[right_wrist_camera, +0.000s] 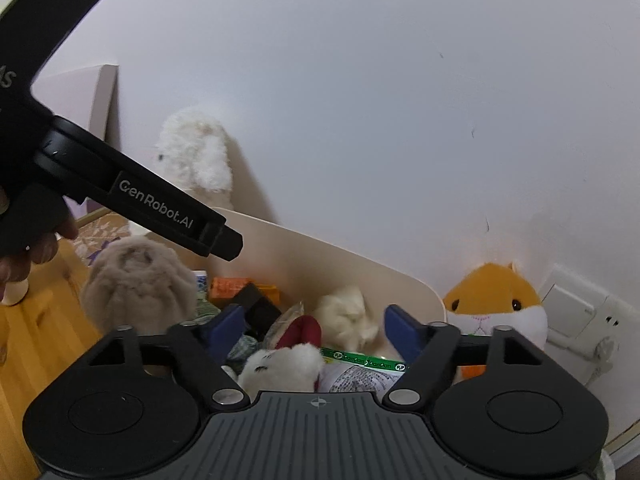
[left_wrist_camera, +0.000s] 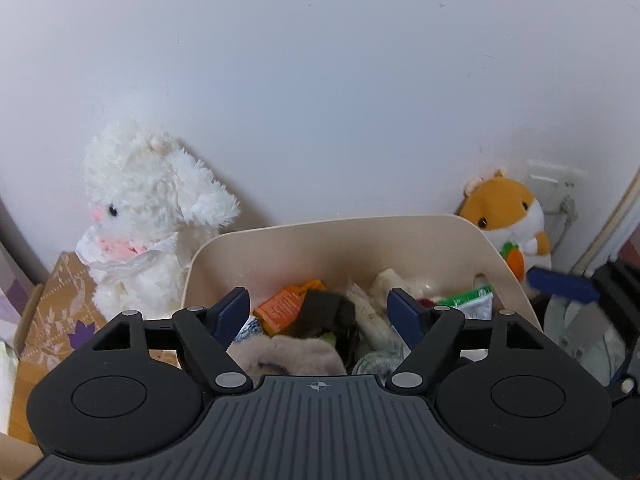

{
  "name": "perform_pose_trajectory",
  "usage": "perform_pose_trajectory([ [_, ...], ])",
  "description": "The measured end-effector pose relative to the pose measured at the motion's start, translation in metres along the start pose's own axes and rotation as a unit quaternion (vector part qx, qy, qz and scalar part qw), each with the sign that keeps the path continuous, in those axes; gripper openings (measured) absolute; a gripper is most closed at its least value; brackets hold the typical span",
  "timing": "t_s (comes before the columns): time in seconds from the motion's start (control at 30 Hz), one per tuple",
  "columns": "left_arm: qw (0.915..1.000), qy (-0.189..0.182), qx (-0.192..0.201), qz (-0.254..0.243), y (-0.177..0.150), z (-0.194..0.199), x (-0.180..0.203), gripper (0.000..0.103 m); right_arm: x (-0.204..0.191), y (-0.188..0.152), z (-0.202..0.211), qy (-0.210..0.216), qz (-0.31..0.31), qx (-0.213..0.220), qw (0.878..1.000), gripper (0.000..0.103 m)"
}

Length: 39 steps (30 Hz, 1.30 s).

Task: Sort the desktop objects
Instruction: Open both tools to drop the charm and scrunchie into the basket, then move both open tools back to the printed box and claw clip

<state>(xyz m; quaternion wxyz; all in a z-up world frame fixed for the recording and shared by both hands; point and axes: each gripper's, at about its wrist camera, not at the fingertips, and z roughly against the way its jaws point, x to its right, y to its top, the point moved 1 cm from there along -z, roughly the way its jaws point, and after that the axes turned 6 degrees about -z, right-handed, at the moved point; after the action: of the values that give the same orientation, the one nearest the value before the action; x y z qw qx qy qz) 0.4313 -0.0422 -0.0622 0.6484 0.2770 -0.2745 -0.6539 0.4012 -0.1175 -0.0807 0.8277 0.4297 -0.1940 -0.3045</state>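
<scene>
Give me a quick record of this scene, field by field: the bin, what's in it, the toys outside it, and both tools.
bin: cream plastic bin against the white wall
contents: grey-brown fluffy plush, orange plastic tag, green-striped packet, white plush with dark red part
outside left: white fluffy bunny plush
outside right: orange and white hamster plush
left tool: open, over bin, holds nothing
right tool: open, over bin, holds nothing

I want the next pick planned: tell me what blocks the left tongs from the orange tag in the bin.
Nothing visible blocks it. The left tongs are open above the bin, and the orange tag lies exposed just ahead of them, beside a black block. A beige plush sits nearer the camera, below the fingers.
</scene>
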Motion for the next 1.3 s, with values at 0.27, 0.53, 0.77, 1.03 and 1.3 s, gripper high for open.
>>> perform_pose_trajectory([
  [0.27,0.9992,-0.025,-0.014,-0.029,-0.035,0.031,0.000,0.078,-0.005,-0.022,0.043,0.007,-0.008,0.014,1.000,0.098],
  [0.53,0.9962,-0.056,-0.061,-0.028,-0.081,0.042,0.003,0.079,-0.002,-0.065,0.056,-0.006,-0.032,-0.030,0.999,0.100],
  [0.77,0.9870,-0.064,-0.105,-0.103,-0.119,0.031,0.015,0.079,-0.002,-0.106,0.049,-0.010,-0.046,-0.092,0.995,0.099],
  [1.03,0.9748,-0.055,-0.129,-0.173,-0.144,0.009,0.020,0.079,0.000,-0.125,0.034,0.003,-0.075,-0.124,0.989,0.093],
  [1.3,0.9550,-0.057,-0.140,-0.255,-0.159,-0.011,0.031,0.078,-0.024,-0.124,0.015,0.026,0.035,-0.136,0.990,0.083],
])
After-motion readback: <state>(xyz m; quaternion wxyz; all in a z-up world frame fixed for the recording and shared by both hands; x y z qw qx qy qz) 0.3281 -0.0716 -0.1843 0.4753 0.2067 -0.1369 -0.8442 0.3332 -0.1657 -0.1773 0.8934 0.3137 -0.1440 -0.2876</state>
